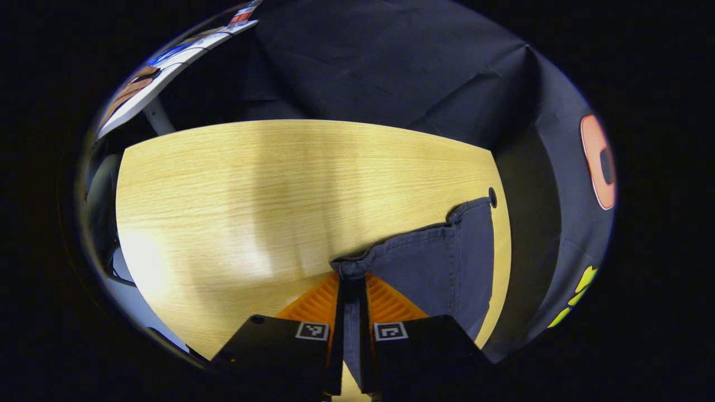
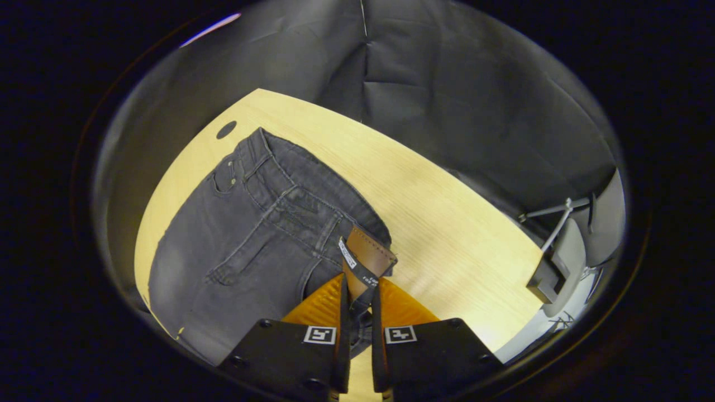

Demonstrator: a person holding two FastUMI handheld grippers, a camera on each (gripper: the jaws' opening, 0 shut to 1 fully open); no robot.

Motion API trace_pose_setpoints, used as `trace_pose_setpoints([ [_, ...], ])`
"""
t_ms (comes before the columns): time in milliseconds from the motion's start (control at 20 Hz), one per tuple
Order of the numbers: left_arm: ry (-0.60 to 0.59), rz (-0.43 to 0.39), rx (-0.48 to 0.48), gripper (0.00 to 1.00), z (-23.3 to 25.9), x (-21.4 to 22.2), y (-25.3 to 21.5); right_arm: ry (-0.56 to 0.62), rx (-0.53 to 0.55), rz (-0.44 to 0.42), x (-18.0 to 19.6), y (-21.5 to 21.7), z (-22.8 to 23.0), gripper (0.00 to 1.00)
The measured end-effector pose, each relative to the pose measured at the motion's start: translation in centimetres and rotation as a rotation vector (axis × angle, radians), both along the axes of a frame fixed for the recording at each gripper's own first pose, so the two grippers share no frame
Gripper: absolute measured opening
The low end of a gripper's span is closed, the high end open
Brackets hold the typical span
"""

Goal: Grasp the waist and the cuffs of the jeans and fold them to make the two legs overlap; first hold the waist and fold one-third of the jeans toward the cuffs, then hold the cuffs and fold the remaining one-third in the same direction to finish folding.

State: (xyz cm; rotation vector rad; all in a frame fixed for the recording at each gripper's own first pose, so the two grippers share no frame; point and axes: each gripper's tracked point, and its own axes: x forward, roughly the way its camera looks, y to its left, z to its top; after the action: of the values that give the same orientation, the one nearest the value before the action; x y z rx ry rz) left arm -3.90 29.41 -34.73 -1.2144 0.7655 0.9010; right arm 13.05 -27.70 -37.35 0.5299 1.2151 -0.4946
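Dark grey jeans (image 2: 246, 234) lie on the light wooden table (image 2: 447, 234), waistband toward the table's far left corner in the right gripper view. My right gripper (image 2: 358, 296) is shut on the waistband beside its brown leather patch (image 2: 368, 254), lifting that edge slightly. In the left gripper view a leg end of the jeans (image 1: 441, 262) lies at the table's right side, its hem running up toward the corner. My left gripper (image 1: 352, 296) is shut on the hem of the cuff, with a strip of denim pinched between its fingers.
A small dark hole (image 1: 492, 196) marks the tabletop (image 1: 251, 212) near the cuff's far corner, and a like hole (image 2: 226, 129) sits beyond the waistband. Black cloth walls (image 1: 391, 61) surround the table. A metal stand with a grey box (image 2: 553, 268) stands off the table's right end.
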Motion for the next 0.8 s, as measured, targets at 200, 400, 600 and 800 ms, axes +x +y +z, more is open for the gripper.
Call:
trace_pose_setpoints([
  [200, -0.077, -0.033, 0.033, 0.08, 3.2, -0.7, -1.2, -0.067, 0.111, -0.027, -0.4, 0.8, 3.0, 0.11],
  [400, -0.15, -0.031, 0.035, 0.06, 7.6, -1.7, -2.8, -0.112, 0.242, -0.069, -1.5, 2.9, 6.7, 0.11],
  [600, -0.227, 0.009, -0.003, 0.06, 11.0, -0.7, -2.5, -0.144, 0.328, -0.089, -1.5, 3.8, 9.3, 0.1],
  [800, -0.227, 0.024, -0.049, 0.07, 13.2, 1.5, -1.7, -0.15, 0.38, -0.101, 0.8, 4.7, 11.5, 0.1],
])
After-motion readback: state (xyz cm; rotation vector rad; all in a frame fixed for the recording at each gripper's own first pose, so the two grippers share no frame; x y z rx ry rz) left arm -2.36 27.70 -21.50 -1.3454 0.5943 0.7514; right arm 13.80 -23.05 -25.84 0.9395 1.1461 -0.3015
